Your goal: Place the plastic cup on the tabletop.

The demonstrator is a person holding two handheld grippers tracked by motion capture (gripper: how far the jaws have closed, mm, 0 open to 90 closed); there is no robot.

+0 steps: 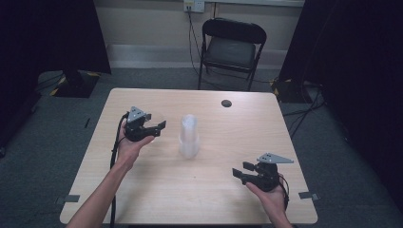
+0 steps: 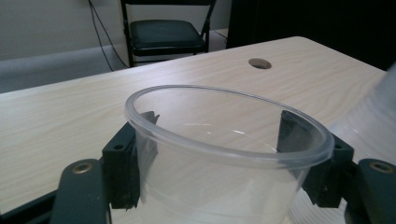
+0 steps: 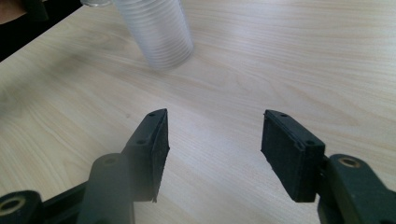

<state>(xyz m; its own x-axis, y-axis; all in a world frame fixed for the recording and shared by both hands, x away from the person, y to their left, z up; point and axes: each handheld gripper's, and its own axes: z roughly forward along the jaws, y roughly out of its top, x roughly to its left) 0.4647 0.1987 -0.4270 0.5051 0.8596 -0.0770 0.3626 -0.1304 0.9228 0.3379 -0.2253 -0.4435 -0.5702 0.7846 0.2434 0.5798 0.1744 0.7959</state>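
Clearly the work in hand is taking cups off a stack, and it looks to be at an early stage. The left hand-held gripper (image 1: pixel 153 126) has one clear plastic cup (image 2: pixel 224 154) between its jaws, with the black pads (image 2: pixel 293 133) set against the cup wall on either side just under the rim; whether they press or merely flank it, the frames do not settle beyond doubt, but it reads as a grip. That cup sits near the left edge of the bench (image 1: pixel 142 199), a little left of the stack of clear cups (image 1: pixel 189 136), which stands upright about the middle of the bench (its rings show well in the right gripper view, too many and too fine to count).

The right hand-held gripper (image 1: pixel 244 172) rests low near the front right corner, its jaws standing wide with nothing between them, pointed towards the stack.

What seems done: one cup parted from the stack. What seems left: setting that cup down somewhere on the bench, and presumably the same for the others.

Counted: one stack, one separate cup, two grippers, one dark round hole (image 1: pixel 226 103) near the far edge, one folding chair (image 1: pixel 231 50) beyond the bench.
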